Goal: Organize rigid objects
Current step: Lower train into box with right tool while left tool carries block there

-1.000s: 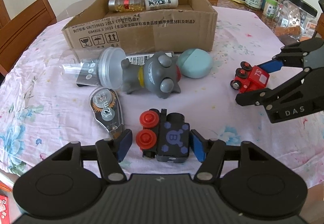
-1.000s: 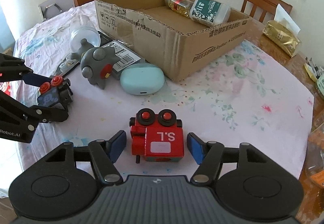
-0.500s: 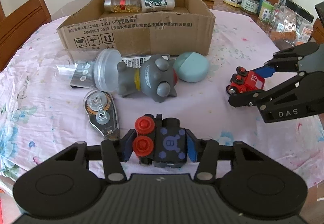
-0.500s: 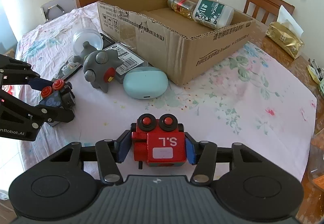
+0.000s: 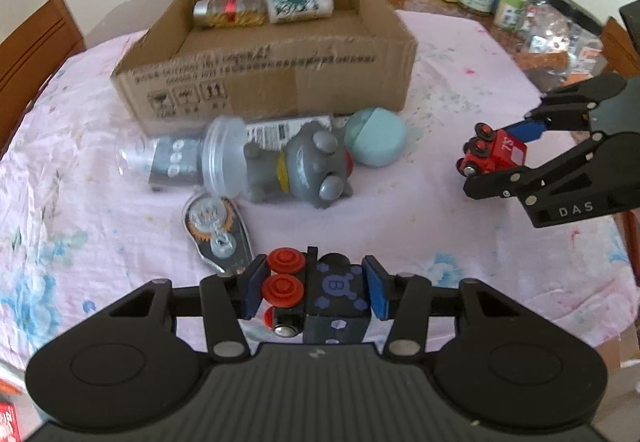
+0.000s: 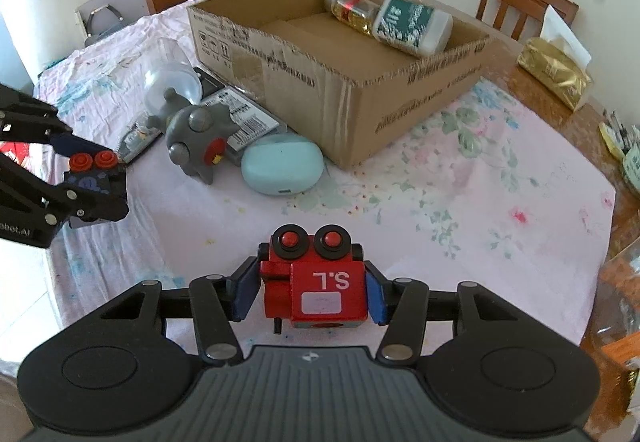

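Left gripper [image 5: 311, 292] clenches the black wooden toy train car [image 5: 320, 296]; right gripper [image 6: 307, 292] clenches the red wooden toy engine [image 6: 320, 286]. Lift both clear of the brown cardboard box [image 6: 360, 90] wall before lowering inside.

Two bottles [image 5: 264, 4] lie in the box [image 5: 272, 82] at the counter's [image 5: 440, 210] far side. Before the box — figurine [image 5: 308, 170], round case [image 5: 376, 142], tape dispenser [image 5: 218, 230] nearest.

A table under a pink floral cloth [image 6: 460, 210] carries a far cardboard box [image 6: 360, 90], with a grey figure [image 6: 196, 140], teal case [image 6: 282, 164] and tape dispenser [image 5: 218, 230] nearer.
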Tool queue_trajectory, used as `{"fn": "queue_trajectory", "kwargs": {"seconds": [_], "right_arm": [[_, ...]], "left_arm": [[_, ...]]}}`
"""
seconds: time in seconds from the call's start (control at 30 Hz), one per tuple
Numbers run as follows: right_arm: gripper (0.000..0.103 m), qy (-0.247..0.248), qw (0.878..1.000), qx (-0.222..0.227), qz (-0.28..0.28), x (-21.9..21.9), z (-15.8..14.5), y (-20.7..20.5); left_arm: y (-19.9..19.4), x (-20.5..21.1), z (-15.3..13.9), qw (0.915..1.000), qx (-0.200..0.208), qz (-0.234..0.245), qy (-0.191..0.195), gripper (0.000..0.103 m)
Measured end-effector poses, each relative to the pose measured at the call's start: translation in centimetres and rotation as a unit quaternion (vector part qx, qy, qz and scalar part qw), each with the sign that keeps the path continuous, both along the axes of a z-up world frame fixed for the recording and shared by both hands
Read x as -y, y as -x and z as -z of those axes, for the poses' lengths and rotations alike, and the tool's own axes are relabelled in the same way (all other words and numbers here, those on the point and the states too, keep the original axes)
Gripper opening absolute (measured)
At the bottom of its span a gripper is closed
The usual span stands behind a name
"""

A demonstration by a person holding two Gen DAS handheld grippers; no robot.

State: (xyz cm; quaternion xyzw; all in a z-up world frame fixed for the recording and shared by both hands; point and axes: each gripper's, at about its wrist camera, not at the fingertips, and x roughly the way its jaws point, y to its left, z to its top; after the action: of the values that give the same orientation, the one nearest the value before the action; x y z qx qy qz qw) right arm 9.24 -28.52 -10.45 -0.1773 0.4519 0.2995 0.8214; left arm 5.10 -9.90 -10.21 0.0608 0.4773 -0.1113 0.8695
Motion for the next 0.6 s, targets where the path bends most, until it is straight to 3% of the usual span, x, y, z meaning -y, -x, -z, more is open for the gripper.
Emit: {"fn": "queue_trajectory", "kwargs": {"seconds": [0.3, 0.6], "right_arm": [[0.059, -0.011, 0.999, 0.032, -0.010, -0.4, -4.0, -1.0], [0.059, -0.034, 0.996, 0.077, -0.010, -2.8, -8.6, -5.1]], "left_arm": [[-1.1, -0.5, -3.7, 0.9992, 0.016, 0.036, -0.002, 0.049], [-4.9, -1.8, -8.3, 0.9958, 0.059, 0.070, 0.002, 0.049]]}}
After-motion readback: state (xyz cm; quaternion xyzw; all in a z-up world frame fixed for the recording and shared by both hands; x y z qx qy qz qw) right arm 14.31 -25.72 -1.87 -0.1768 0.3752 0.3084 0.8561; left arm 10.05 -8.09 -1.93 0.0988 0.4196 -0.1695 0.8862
